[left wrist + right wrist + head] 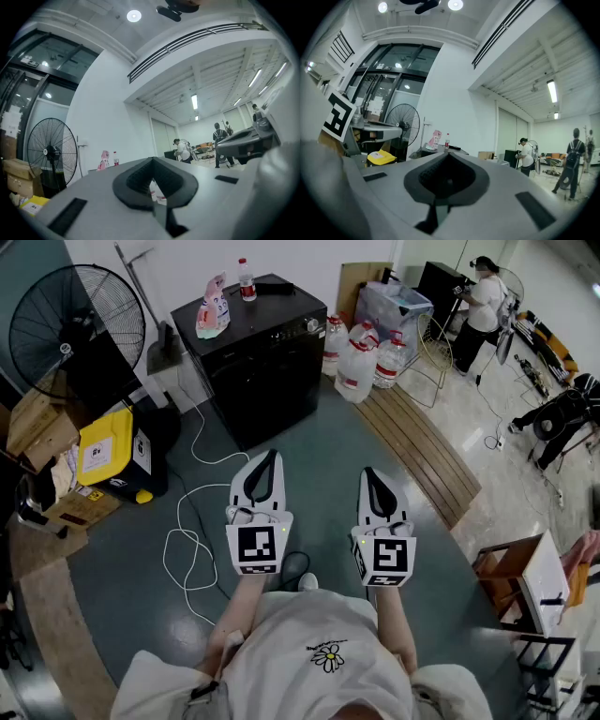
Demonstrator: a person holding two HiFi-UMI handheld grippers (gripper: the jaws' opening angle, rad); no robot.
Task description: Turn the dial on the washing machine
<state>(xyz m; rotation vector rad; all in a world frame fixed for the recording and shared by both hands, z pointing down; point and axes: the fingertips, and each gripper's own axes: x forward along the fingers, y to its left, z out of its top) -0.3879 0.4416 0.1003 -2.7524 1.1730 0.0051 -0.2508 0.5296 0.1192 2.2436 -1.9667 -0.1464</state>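
Note:
The black washing machine (258, 371) stands at the back of the head view, its small dial (312, 325) at the right end of the control strip. On its lid are a pink bag (214, 310), a bottle (247, 279) and a flat black object (274, 287). My left gripper (270, 457) and right gripper (368, 473) hover side by side over the grey floor, well short of the machine, both shut with nothing in them. The pink bag (435, 138) and the bottle (447, 139) also show in the right gripper view, above the shut jaws.
A large black fan (75, 329) stands at the left, with cardboard boxes (37, 432) and a yellow case (105, 446) below it. Water jugs (358, 362) sit right of the machine. A white cable (185, 545) loops on the floor. Wooden planks (422, 451) and a person (480, 310) are at the right.

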